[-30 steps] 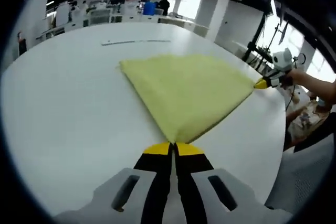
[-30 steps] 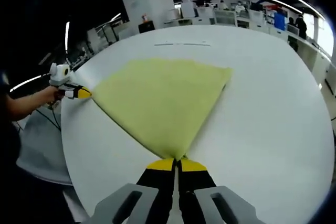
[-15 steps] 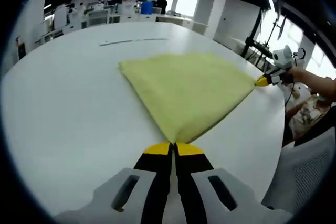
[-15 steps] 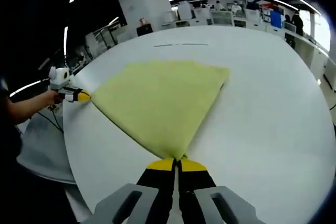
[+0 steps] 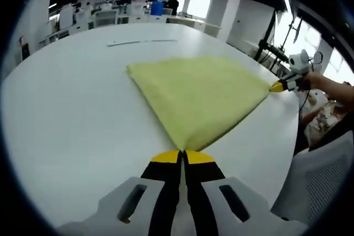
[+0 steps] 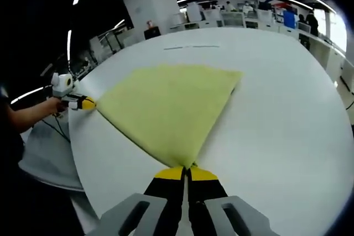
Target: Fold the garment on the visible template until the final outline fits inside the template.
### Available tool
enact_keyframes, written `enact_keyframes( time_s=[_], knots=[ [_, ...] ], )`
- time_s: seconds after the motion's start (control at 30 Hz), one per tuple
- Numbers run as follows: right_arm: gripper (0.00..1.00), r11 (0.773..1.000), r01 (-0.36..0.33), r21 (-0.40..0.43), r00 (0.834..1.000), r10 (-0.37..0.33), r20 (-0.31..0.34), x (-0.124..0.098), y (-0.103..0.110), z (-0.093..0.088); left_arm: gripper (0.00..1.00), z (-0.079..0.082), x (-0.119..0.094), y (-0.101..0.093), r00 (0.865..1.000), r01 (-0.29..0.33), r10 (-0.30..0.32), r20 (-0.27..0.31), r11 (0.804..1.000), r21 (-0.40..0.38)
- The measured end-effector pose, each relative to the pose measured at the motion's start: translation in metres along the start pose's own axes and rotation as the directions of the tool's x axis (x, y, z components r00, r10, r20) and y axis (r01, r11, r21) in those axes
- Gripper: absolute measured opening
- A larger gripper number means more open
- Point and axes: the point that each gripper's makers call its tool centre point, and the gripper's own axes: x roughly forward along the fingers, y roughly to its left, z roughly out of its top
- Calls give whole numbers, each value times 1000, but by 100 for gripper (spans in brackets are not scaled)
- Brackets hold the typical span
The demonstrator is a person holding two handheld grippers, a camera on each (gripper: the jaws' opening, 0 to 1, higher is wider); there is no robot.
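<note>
Both grippers (image 5: pixel 183 156) (image 6: pixel 187 172) pinch yellow cloth (image 5: pixel 202 95) corners on white table (image 5: pixel 66 109) (distant desks (image 5: pixel 105 15), probably).

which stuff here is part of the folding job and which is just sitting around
Part of the job:
- yellow cloth
- left claw, shut on a cloth corner
- right claw, shut on another corner
- white table, with a thin line marking

Just around:
- desks and shelves in the background
- mesh chair
</note>
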Motion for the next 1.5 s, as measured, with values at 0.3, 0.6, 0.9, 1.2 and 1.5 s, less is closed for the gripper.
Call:
enact_keyframes(
  time_s=[0.3,0.6,0.9,1.2,1.5],
  knots=[
    [0,999,11,-30,1000,-10,7,2,1,0,1,0,0,4,1000,-24,24,14,999,-23],
    [5,999,42,-8,999,-42,32,1,-2,6,17,8,0,2,998,-34,35,60,999,-22],
    [52,998,60,-35,994,-57,91,-4,6,24,43,28,-8,-4,988,-51,49,143,999,9],
    [77,996,7,-84,981,9,196,-17,32,49,62,54,-26,-18,972,-38,25,235,998,50],
    [96,993,-53,-101,957,80,279,-32,57,61,76,69,-37,-29,950,-13,-14,313,996,83]
  ],
)
